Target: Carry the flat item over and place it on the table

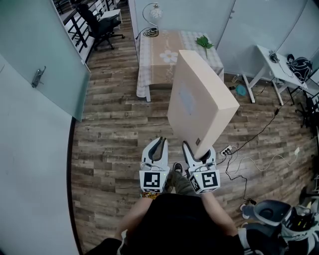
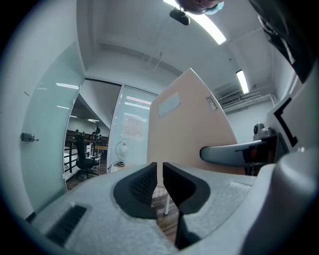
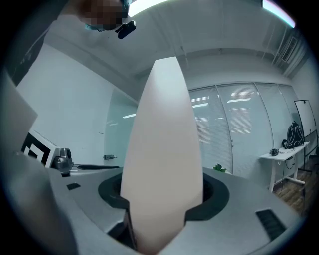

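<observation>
A flat beige box [image 1: 202,102] stands on edge in the air, gripped at its near lower corner by my right gripper [image 1: 198,152], whose jaws are shut on it. In the right gripper view the box's narrow edge [image 3: 162,164] fills the space between the pads. My left gripper [image 1: 158,148] hangs beside it, shut with nothing between its jaws [image 2: 160,185]. The box's broad face [image 2: 189,134] rises to the right in the left gripper view. Ahead stands the table [image 1: 154,64] with a checked and floral cloth.
A lamp [image 1: 153,15] and a green leaf [image 1: 204,42] sit on the table's far end. A glass door [image 1: 40,60] is at the left, an office chair [image 1: 99,25] beyond. A white desk [image 1: 271,67], cables and a power strip [image 1: 227,150] lie to the right on the wood floor.
</observation>
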`<state>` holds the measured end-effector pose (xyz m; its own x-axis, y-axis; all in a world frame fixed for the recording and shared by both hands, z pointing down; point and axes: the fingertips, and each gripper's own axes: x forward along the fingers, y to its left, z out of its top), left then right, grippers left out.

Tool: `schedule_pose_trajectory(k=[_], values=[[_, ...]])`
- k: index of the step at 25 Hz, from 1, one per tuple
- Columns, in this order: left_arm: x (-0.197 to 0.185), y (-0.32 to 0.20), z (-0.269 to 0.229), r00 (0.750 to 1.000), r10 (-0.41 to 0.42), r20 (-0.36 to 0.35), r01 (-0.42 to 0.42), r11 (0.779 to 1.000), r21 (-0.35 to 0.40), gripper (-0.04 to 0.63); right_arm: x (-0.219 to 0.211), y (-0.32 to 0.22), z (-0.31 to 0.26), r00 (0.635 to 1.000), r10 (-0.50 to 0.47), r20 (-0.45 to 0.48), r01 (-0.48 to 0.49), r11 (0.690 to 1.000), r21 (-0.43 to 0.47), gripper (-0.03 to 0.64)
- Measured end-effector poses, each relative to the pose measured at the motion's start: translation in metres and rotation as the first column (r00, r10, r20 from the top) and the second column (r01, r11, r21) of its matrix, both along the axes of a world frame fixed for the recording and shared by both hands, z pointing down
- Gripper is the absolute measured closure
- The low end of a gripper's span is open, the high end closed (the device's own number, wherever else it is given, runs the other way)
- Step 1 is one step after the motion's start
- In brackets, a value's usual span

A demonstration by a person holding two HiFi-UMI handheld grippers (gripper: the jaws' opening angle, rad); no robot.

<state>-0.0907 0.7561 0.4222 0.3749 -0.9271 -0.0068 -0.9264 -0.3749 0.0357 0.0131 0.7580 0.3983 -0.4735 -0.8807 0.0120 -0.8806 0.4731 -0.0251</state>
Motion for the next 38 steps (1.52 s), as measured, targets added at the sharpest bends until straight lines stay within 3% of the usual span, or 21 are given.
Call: schedule_pose_trajectory(k=[11,16,26,38], values=[[0.015,-0.068,0.008,1.0,0.003,0.026,-0.002,1.0,-0.017,0.546,0.016,-0.074,0.009,0.999,0.002,0.047,-0.002,1.0,-0.003,0.364],[0.034,-0.111,0.006,0.999,0.001,0.049,0.0,1.0,-0.02,0.548,0.028,-0.121,0.008,1.0,-0.011,0.017,0.011,1.0,0.014,0.363],[0.08,-0.186,-0.001,0.994,0.005,0.109,-0.001,0.999,-0.032,0.548,0.064,-0.195,0.01,0.997,-0.032,0.074,0.033,0.999,-0.01,0.361],[0.092,-0.256,0.012,0.995,0.009,0.104,-0.003,0.999,-0.052,0.549,0.078,-0.26,0.027,1.0,-0.014,0.026,0.015,0.999,-0.041,0.361]])
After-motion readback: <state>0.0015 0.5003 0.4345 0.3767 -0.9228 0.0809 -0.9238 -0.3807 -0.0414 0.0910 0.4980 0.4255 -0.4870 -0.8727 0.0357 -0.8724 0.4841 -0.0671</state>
